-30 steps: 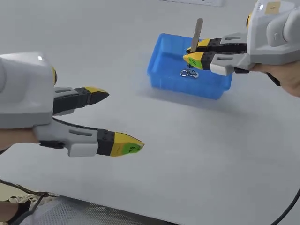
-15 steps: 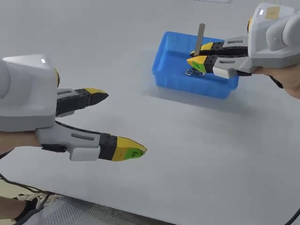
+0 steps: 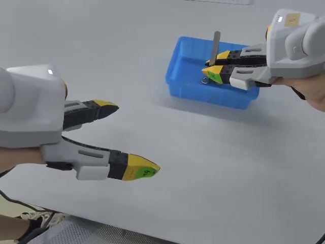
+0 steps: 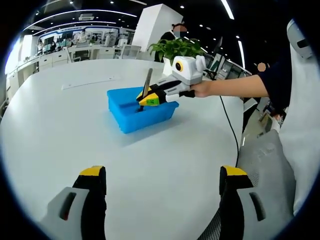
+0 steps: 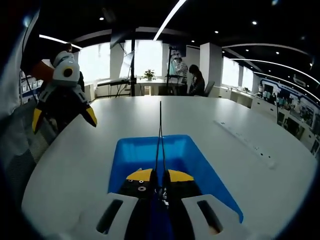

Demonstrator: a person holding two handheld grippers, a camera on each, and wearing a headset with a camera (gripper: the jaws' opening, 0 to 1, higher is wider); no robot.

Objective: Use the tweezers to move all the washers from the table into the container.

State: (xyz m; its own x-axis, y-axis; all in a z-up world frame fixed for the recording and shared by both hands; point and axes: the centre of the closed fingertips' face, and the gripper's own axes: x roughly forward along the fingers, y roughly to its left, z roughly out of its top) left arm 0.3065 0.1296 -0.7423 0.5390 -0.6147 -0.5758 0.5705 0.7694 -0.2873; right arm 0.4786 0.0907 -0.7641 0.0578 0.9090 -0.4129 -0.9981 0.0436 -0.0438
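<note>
Your right gripper (image 3: 216, 68) has its jaws pinching the tweezers (image 3: 216, 43) over the blue container (image 3: 180, 76). The washers (image 3: 204, 80), perhaps two, sit half-hidden behind them. Your left gripper (image 3: 133, 137) has its jaws spread.

Open office, dark ceiling (image 5: 225, 15) with long strip lights (image 5: 167, 21), bright windows (image 5: 145, 55), white pillar (image 4: 152, 25), leafy potted plant (image 4: 175, 47), rows of desks (image 4: 75, 52).

Open table (image 3: 218, 168) all round — the container (image 3: 193, 94) seemingly the sole obstacle.

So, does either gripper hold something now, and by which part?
The right gripper holds the tweezers near mid-length, top end sticking up over the container. The left gripper is open, holding nothing.
</note>
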